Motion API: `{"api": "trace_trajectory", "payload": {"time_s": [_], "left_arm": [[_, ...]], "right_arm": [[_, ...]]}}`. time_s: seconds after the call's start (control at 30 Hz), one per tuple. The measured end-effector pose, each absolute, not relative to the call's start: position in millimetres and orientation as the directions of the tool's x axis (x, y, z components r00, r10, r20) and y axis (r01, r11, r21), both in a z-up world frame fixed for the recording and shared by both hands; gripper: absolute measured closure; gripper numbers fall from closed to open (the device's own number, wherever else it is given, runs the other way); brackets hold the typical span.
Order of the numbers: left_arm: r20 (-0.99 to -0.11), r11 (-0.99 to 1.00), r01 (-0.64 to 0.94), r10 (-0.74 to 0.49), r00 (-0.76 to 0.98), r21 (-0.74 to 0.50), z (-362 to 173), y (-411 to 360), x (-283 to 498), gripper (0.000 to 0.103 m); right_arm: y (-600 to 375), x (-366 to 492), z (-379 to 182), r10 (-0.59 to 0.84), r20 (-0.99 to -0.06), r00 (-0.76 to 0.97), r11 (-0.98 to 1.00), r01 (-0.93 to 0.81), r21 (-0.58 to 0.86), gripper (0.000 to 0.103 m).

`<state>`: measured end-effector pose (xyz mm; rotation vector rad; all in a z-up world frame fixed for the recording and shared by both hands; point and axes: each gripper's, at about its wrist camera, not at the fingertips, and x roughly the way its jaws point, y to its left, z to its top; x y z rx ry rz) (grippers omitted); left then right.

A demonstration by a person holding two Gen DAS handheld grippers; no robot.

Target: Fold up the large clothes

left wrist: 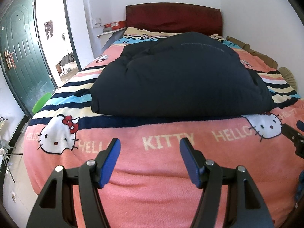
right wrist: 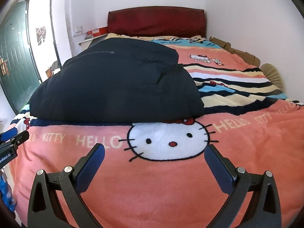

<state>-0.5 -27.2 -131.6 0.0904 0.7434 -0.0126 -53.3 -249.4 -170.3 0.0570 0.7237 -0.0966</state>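
Observation:
A large dark navy padded garment (left wrist: 176, 76) lies bunched in a thick folded heap in the middle of the bed; the right wrist view shows the same garment (right wrist: 117, 83) towards the left. My left gripper (left wrist: 150, 142) hovers open over the pink blanket (left wrist: 152, 171), short of the garment's near edge, with nothing between its blue pads. My right gripper (right wrist: 154, 148) is open too, wider, above the printed cat face on the blanket (right wrist: 167, 190), also short of the garment and empty. Each gripper's tip shows at the edge of the other's view.
The bed has a dark red headboard (left wrist: 173, 18) against a white wall. Cardboard boxes (right wrist: 235, 51) and a woven fan (right wrist: 271, 74) lie along the bed's right side. A green door (left wrist: 20, 57) stands open on the left, beside a small shelf (left wrist: 110, 31).

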Motion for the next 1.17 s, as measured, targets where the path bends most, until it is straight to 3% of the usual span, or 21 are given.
{"api": "trace_trajectory", "payload": {"time_s": [1.17], "left_arm": [[-0.667,0.997,0.045,0.011,0.745,0.066,-129.9,-24.0,-1.8,0.040]], "right_arm": [[-260.1,-53.4,-170.7,-0.074,-0.666,0.742,0.993,0.117,0.019,0.000]]}}
